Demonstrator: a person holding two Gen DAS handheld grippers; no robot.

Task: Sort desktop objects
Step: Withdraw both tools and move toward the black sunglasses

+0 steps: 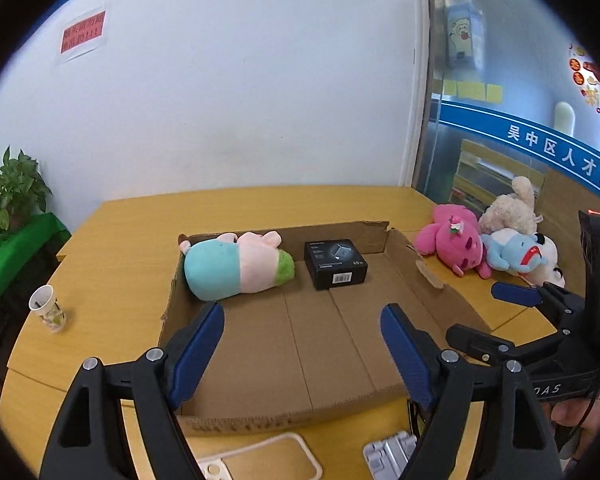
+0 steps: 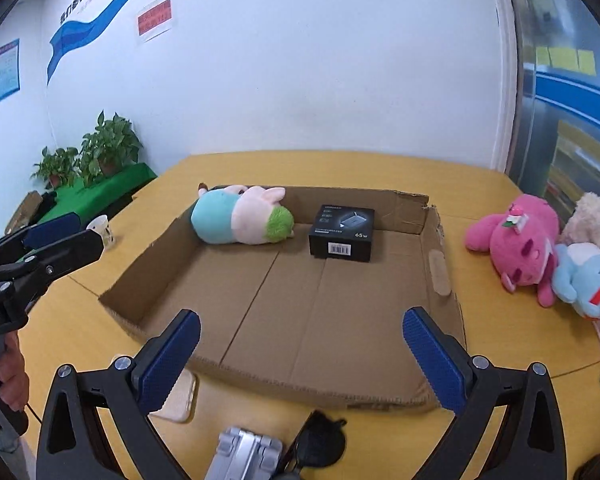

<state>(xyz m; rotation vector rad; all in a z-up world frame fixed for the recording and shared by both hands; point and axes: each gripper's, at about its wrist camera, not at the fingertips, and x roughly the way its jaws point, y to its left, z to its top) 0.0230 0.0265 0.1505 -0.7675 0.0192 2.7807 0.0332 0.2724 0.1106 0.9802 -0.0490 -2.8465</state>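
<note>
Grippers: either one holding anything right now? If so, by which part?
Nothing is held. The left gripper and right gripper both stand open and empty over the near edge of the cardboard tray; the plush toy and black box lie inside untouched.

A cardboard tray point(image 2: 384, 384) sits mid-table point(image 2: 340, 166). In it, a plush toy point(image 2: 242, 220) lies at 11 o'clock and a boxed charger point(image 2: 342, 232) just beside it at 12. A pile of plush toys point(image 2: 540, 248) lies outside at 2 o'clock, a paper cup point(image 2: 103, 229) at 10, a phone case point(image 2: 180, 398) and folding stand point(image 2: 246, 454) at 6.
</note>
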